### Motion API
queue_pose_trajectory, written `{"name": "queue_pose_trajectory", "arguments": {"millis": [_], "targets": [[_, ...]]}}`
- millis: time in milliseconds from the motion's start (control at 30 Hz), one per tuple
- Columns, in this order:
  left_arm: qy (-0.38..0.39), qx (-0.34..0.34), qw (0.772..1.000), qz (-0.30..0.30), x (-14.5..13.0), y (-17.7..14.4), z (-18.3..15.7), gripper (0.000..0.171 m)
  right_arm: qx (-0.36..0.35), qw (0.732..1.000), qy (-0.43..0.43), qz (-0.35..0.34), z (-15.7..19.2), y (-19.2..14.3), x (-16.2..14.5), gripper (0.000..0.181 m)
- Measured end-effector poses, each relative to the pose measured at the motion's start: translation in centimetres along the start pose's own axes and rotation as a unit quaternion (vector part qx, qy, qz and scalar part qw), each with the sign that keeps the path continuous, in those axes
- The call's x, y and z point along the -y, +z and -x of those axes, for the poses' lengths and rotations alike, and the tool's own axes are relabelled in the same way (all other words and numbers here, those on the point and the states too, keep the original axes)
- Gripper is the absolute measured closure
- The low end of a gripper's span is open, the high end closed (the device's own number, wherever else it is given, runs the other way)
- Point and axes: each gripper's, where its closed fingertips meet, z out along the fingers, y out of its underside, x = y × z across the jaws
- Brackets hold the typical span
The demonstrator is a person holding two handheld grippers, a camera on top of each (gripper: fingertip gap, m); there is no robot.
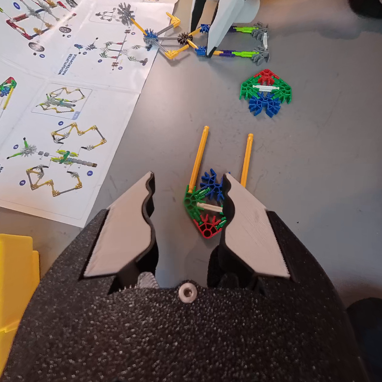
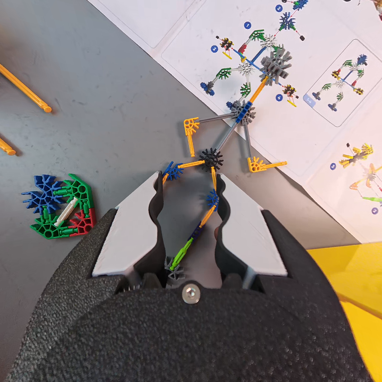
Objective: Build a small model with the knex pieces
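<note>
My left gripper (image 1: 189, 174) is open above the grey table. Between its fingers lies a small flat assembly (image 1: 203, 208) of green, red and blue connectors with a white rod and two long yellow rods (image 1: 199, 157). The right finger covers the assembly's right side. My right gripper (image 2: 189, 174) is open over the legs of a rod-and-connector figure (image 2: 210, 160). One leg with a lime rod (image 2: 182, 255) and a grey connector runs between its fingers. Each fingertip is close to a blue connector (image 2: 173, 171). It also shows in the left wrist view (image 1: 217, 31).
A second green, red and blue assembly (image 1: 265, 93) (image 2: 62, 206) lies loose beside the figure. A white instruction sheet (image 1: 115, 86) (image 2: 165, 20) covers one side of the table; the figure's grey head (image 2: 276, 65) rests on it. A yellow box (image 1: 14, 279) (image 2: 351, 289) sits at the near edge. Spacing between my two grippers at the tips: around 20 cm.
</note>
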Motion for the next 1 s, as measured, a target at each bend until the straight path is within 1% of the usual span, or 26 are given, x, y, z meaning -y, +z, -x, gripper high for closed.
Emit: {"name": "queue_pose_trajectory", "arguments": {"millis": [133,267,467,533,667,833,900,1000], "targets": [[-0.028,0.008,0.999,-0.029,0.9,-0.1,0.8,0.107,0.002,1.000,0.005,-0.024,-0.2,-0.6,0.5,0.131],[-0.065,0.002,0.996,-0.065,2.0,-0.3,1.1,0.109,0.000,0.999,0.004,-0.054,-0.4,-1.3,1.3,0.131],[-0.131,-0.038,0.982,-0.134,5.0,-0.4,0.2,0.112,-0.014,0.994,-0.005,-0.109,-0.5,-2.6,3.0,0.131],[-0.137,-0.044,0.978,-0.150,6.0,-0.3,-0.3,0.113,-0.016,0.991,-0.007,-0.131,-0.4,-3.1,3.7,0.131],[-0.146,-0.053,0.974,-0.164,7.0,0.5,-1.2,0.114,-0.013,0.982,-0.021,-0.187,0.4,-4.3,5.6,0.131],[-0.147,-0.060,0.971,-0.178,8.0,1.4,-2.0,0.115,-0.015,0.962,-0.064,-0.267,2.4,-5.5,8.0,0.131],[-0.146,-0.061,0.970,-0.183,8.4,1.6,-2.2,0.116,-0.022,0.956,-0.081,-0.283,3.2,-5.5,8.5,0.131],[-0.139,-0.042,0.971,-0.190,8.8,1.9,-2.0,0.116,-0.026,0.947,-0.094,-0.305,4.5,-5.5,9.3,0.131]]}}
